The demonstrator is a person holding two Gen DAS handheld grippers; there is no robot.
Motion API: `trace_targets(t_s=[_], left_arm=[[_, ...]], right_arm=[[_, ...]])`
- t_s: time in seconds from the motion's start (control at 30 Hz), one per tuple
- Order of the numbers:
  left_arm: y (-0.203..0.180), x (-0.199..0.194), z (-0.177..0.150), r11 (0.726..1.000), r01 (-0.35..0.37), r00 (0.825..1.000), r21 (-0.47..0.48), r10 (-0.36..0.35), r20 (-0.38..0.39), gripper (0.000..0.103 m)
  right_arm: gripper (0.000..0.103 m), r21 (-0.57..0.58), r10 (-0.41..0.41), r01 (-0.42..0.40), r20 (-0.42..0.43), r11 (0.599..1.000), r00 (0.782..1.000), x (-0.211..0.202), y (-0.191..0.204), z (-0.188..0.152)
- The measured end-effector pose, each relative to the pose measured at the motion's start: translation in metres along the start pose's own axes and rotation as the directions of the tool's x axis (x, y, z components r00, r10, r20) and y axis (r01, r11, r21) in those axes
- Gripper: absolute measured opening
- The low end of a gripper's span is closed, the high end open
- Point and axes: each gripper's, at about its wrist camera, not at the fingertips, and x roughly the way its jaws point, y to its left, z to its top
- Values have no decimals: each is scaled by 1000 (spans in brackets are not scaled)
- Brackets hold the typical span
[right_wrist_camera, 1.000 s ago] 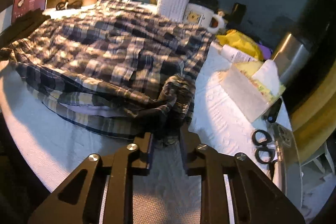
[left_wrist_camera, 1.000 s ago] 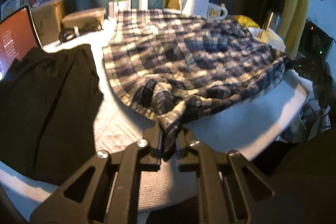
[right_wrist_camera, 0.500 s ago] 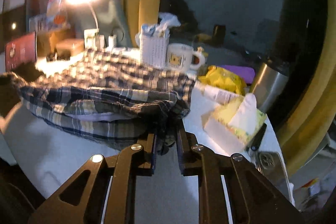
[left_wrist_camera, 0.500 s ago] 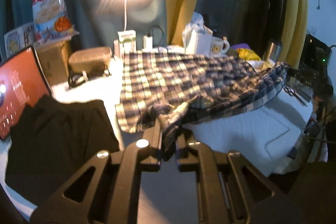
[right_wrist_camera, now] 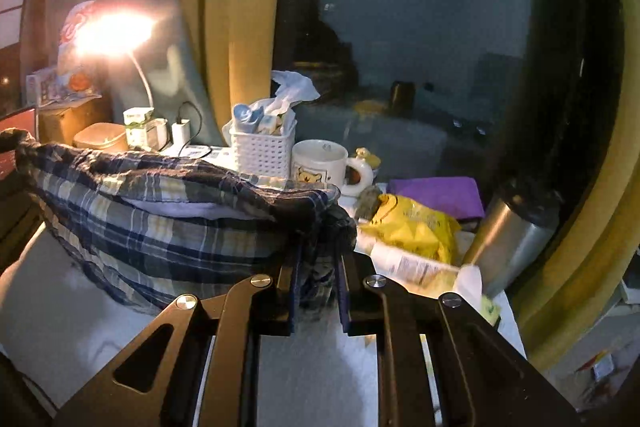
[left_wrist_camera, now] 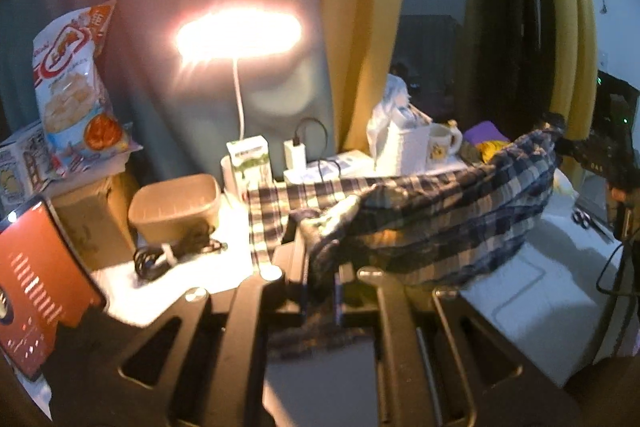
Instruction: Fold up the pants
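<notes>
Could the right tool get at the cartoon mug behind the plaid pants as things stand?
Probably not. The right tool is shut on a bunch of the plaid pants, and that lifted cloth hangs between it and the mug; it would have to release first.

Domestic room, a lived-in home corner at night. Evidence: lit desk lamp (left_wrist_camera: 239, 35); yellow curtains (right_wrist_camera: 236, 23) beside a dark window (right_wrist_camera: 420, 39); white-covered table (right_wrist_camera: 80, 311) crowded with a cartoon mug (right_wrist_camera: 324, 163), white basket (right_wrist_camera: 262, 151) of sachets, snack bag (left_wrist_camera: 76, 87), phone charger (left_wrist_camera: 295, 155), steel tumbler (right_wrist_camera: 516, 231), yellow packet (right_wrist_camera: 412, 227).
</notes>
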Motion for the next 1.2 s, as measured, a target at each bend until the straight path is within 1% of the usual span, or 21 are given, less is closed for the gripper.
trace_targets(t_s=[0.17,0.23,0.3,0.4,0.5,0.63,0.7,0.77,0.8,0.87,0.9,0.97,1.0,1.03,1.07,1.1,1.13,1.17,1.2], left_arm=[[11,42,24,1000,-10,1000,7,10,-10,9],[18,62,32,1000,-5,1000,-3,4,-18,9],[28,84,37,1000,15,999,-23,-16,-34,9],[40,121,41,999,28,997,-46,-32,-71,9],[47,163,40,998,33,991,-49,-39,-126,9],[59,214,38,998,-9,980,-64,-4,-198,12],[64,228,36,996,-20,975,-88,-1,-222,15],[70,243,34,994,-47,967,-98,21,-254,23],[73,245,34,992,-58,964,-109,28,-263,25],[84,242,32,986,-67,966,-154,25,-257,38],[90,239,31,982,-79,967,-171,34,-252,43],[97,231,29,977,-123,964,-177,75,-255,47],[98,227,27,977,-125,963,-175,77,-258,48],[97,222,26,978,-120,963,-172,73,-259,51],[96,214,23,978,-114,965,-173,67,-254,52],[93,207,20,978,-105,966,-180,57,-254,53],[92,200,16,978,-94,965,-189,43,-257,56],[89,191,10,975,-78,965,-207,22,-262,57],[87,182,4,972,-67,963,-225,5,-268,60]], right_arm=[[16,46,-11,11,-1,999,1000,39,-6,17],[16,66,-10,11,-9,998,1000,56,-8,20],[16,81,-10,12,-26,997,1000,76,-9,23],[16,107,-5,11,-60,994,998,109,-13,24],[16,117,-10,22,-99,993,995,140,-14,24],[16,115,-24,42,-152,992,988,176,-12,24],[16,112,-38,58,-177,992,983,191,-12,24],[16,130,-54,82,-207,988,977,205,-14,23],[16,139,-59,91,-217,986,974,210,-16,23],[16,153,-74,113,-240,982,968,219,-20,22],[16,157,-70,112,-251,981,966,224,-21,22],[17,139,-71,114,-279,984,958,229,-17,20],[18,129,-75,116,-285,985,955,230,-16,20],[24,121,-78,117,-290,986,954,230,-14,21],[37,117,-78,116,-284,986,956,226,-12,22],[46,118,-75,112,-278,987,958,222,-11,23],[65,118,-72,107,-270,987,960,215,-10,24],[70,117,-68,101,-258,988,964,206,-9,24],[70,117,-66,97,-249,988,966,197,-8,23]])
